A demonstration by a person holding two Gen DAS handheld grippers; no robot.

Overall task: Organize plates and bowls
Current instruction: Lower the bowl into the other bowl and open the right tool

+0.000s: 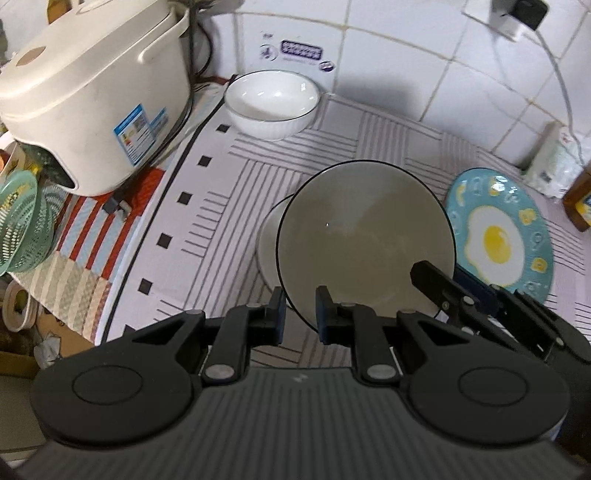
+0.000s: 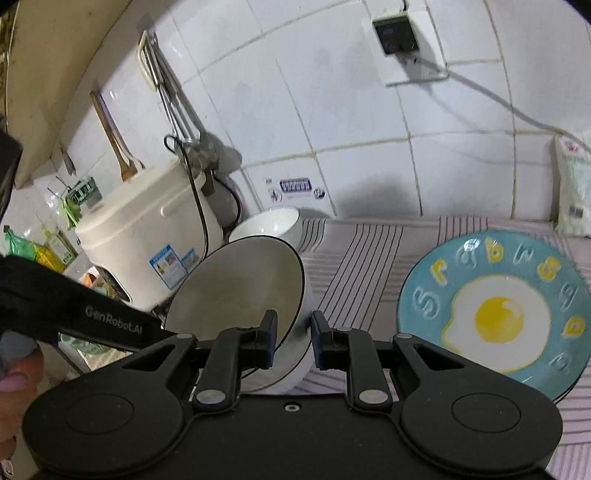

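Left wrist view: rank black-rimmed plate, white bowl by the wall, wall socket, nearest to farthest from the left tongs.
1. Black-rimmed plate: its rim sits between the left tongs.
2. White bowl: far end of the mat, beside the rice cooker.
3. Wall socket: on the tiles, upper right.

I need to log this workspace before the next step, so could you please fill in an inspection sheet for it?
Surface: striped mat covers the counter.
Job's things: black-rimmed plate tilted on edge against a white bowl; second white bowl by the wall; egg-print plate lying flat.
Clutter: rice cooker, green basket, white bag.
Grippers: left gripper and right gripper both straddle the tilted plate's rim; whether the pads touch it is unclear.
Cables: black cord behind the cooker; grey lead from the wall socket.
Surroundings: white tiled wall with hanging utensils.
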